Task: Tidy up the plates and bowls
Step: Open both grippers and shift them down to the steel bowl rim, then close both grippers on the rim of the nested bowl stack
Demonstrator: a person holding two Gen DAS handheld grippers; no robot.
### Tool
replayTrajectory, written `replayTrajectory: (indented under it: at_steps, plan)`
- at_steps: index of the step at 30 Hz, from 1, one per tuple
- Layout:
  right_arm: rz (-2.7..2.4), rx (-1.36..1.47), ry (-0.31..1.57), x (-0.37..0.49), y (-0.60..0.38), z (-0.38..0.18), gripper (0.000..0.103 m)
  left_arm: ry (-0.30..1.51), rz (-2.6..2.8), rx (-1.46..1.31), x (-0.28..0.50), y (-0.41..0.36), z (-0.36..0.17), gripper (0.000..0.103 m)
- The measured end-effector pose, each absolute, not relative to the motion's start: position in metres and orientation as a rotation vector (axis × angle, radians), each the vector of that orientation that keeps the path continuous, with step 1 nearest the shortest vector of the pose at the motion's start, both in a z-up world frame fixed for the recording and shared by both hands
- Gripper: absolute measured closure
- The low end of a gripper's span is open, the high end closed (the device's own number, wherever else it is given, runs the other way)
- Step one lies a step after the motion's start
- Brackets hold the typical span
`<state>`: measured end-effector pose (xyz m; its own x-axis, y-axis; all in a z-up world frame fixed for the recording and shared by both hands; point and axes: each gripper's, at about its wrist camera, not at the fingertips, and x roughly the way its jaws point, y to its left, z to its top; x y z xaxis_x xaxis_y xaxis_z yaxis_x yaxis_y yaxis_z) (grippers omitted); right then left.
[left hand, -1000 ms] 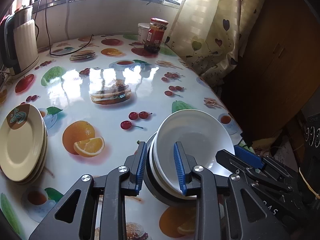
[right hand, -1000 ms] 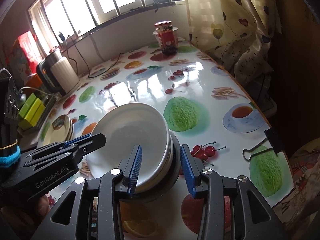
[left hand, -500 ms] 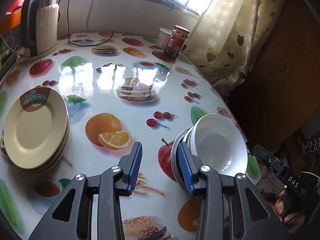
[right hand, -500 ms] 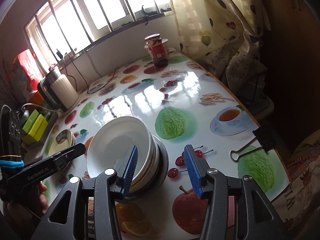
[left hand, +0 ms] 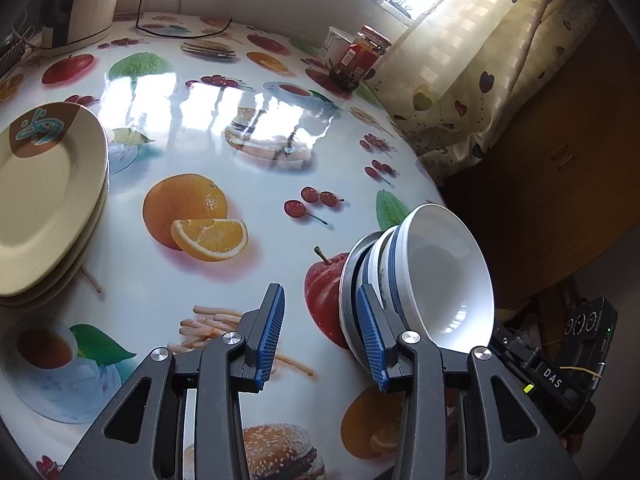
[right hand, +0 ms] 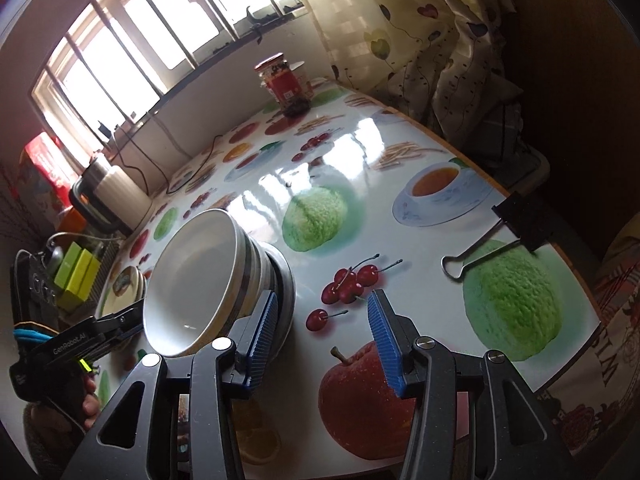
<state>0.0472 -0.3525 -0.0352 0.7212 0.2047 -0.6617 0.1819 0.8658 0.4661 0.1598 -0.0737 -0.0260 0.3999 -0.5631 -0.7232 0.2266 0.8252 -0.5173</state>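
A nested stack of white bowls (left hand: 440, 276) sits on the fruit-print table near its right edge; it also shows in the right wrist view (right hand: 208, 276). A stack of cream plates (left hand: 44, 200) lies at the table's left side and shows small in the right wrist view (right hand: 124, 292). My left gripper (left hand: 320, 336) is open and empty, just left of the bowls, its right finger beside the stack's rim. My right gripper (right hand: 324, 332) is open and empty, to the right of the bowls, its left finger by the stack's base.
A jar with a red label (left hand: 360, 58) and a white tub (left hand: 334, 42) stand at the back by the curtain (left hand: 480, 80). A kettle (right hand: 110, 188) stands at the back left. A binder clip (right hand: 492, 240) lies at the table's right edge.
Both grippers have drawn back and apart from the bowl stack: the left moved left, the right moved right. The bowls stay on the table, no longer between the fingers.
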Motion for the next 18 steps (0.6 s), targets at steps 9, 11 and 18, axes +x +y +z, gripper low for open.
replayTrajectory:
  at_steps: [9, 11, 18]
  plan:
    - [0.149, 0.710, 0.755, 0.052, -0.361, -0.056, 0.067, 1.100, -0.550, -0.441, 0.168, -0.074, -0.043, 0.064]
    - [0.160, 0.729, 0.758, 0.053, -0.362, -0.059, 0.068, 1.108, -0.552, -0.447, 0.169, -0.075, -0.046, 0.064]
    - [0.209, 0.810, 0.752, 0.056, -0.370, -0.071, 0.082, 1.118, -0.575, -0.488, 0.174, -0.073, -0.051, 0.064]
